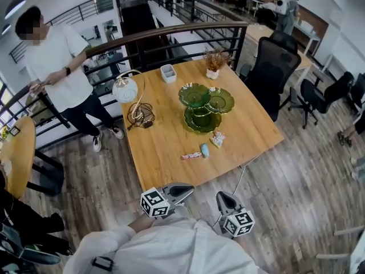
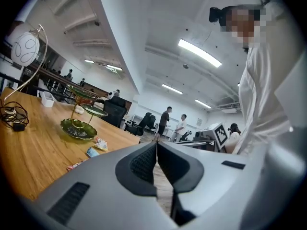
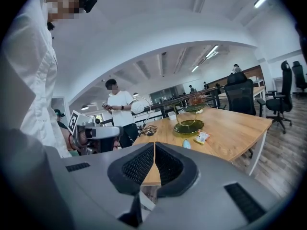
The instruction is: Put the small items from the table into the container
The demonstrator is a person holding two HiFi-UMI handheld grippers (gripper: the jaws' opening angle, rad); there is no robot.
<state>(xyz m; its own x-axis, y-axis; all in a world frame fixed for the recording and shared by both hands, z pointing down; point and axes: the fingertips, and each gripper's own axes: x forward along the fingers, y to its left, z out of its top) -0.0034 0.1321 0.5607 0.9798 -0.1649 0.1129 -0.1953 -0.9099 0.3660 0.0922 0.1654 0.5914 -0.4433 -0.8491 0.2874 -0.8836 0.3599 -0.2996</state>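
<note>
Three small items lie near the front edge of the wooden table (image 1: 165, 136): a red wrapper (image 1: 191, 155), a blue piece (image 1: 204, 150) and a white packet (image 1: 217, 138). Behind them stands the green tiered dish (image 1: 201, 105). My left gripper (image 1: 190, 189) and right gripper (image 1: 220, 195) are both shut and empty, held close to my body, short of the table's near edge. In the left gripper view the shut gripper (image 2: 157, 151) points past the dish (image 2: 78, 128) and packet (image 2: 100, 144). In the right gripper view the shut gripper (image 3: 154, 153) faces the dish (image 3: 188, 126), packet (image 3: 202, 137) and blue piece (image 3: 186, 143).
On the table's far half are a white globe lamp (image 1: 125, 88), a coiled cable (image 1: 141, 116), a small white tray (image 1: 167, 73) and a pot of dried flowers (image 1: 214, 61). A black office chair (image 1: 274, 67) stands at the right; a person (image 1: 57, 67) stands by the railing at the left.
</note>
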